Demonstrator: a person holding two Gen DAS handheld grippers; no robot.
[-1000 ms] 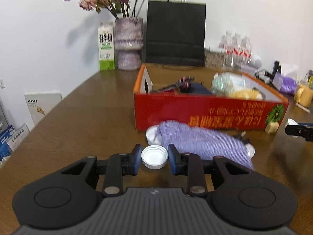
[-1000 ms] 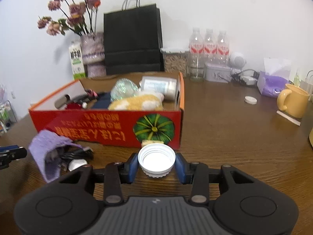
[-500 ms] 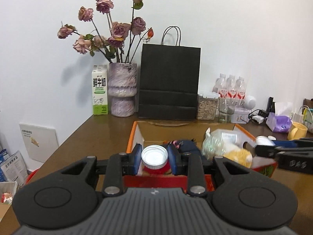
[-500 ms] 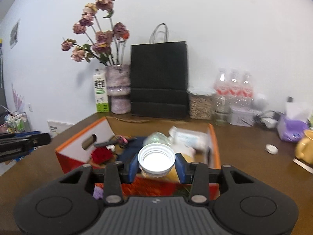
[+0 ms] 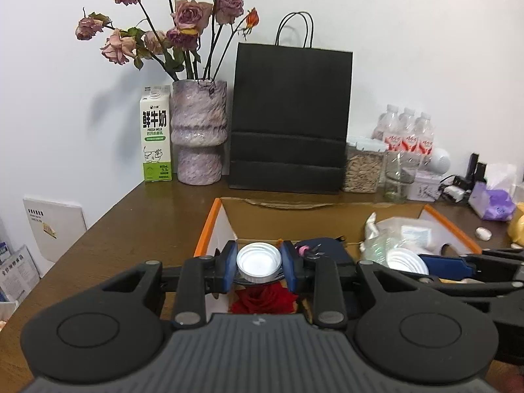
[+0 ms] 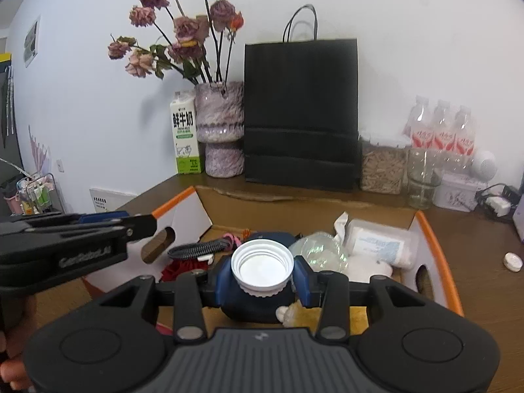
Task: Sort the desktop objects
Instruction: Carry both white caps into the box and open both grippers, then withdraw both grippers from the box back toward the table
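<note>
I have each tool clamped on a white cap over the open box (image 5: 209, 226): left tool (image 5: 258, 263) on the small cap (image 5: 258, 263), right tool (image 6: 262, 268) on the large cap (image 6: 262, 267). Released carelessly, either cap could bounce off the clutter onto the desk (image 5: 131, 229).

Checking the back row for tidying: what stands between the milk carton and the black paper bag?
A purple marbled vase of dried roses stands between the milk carton and the black paper bag, close beside the carton. Both wrist views show it.
</note>
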